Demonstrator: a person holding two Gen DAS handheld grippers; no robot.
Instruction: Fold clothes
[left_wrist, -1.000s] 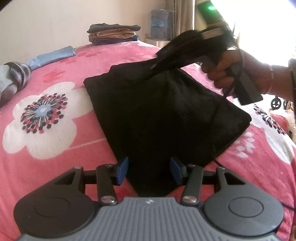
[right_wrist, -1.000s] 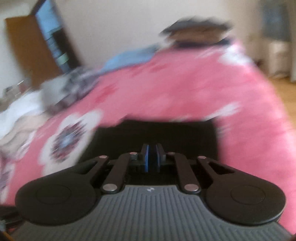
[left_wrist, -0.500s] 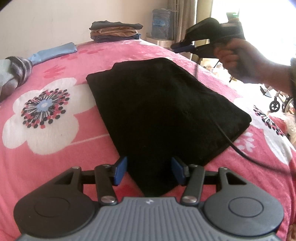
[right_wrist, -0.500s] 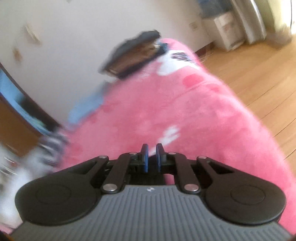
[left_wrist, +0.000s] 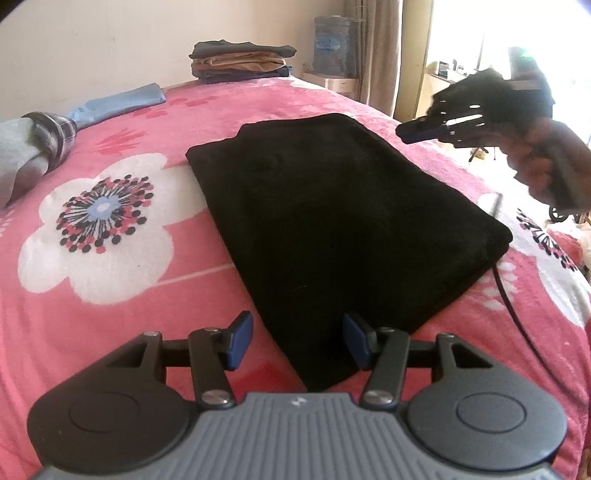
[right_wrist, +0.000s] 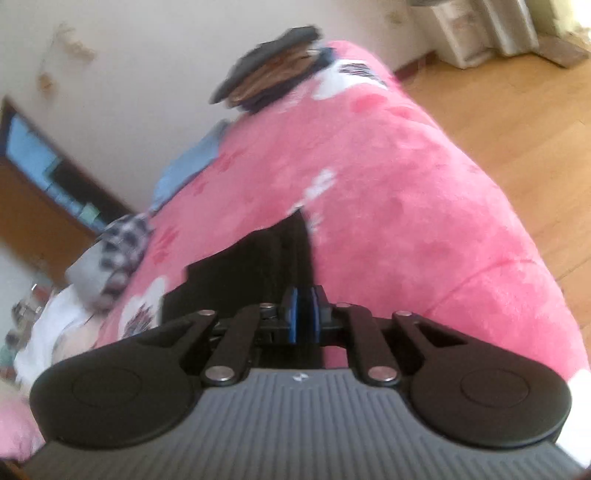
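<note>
Black garment (left_wrist: 332, 221), folded into a flat rectangle, lying on pink floral bed (left_wrist: 110, 295). Left hand-held gripper (left_wrist: 297, 345): jaws half open astride the garment's near corner, pads clear of cloth. Right hand-held gripper (left_wrist: 415, 132): empty, jaws nearly closed, raised beyond the far right edge. Left wrist view only: cable (left_wrist: 513, 314), water bottle (left_wrist: 331, 46). Right wrist view only: wooden floor (right_wrist: 517, 110). Both: folded clothes stack (left_wrist: 240, 61).

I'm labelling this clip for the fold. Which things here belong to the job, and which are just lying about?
In the job:
folded black garment
open left gripper
shut, empty right gripper

Lying about:
stack of folded clothes
light blue cloth
plaid and grey bundle
blue water jug
</note>
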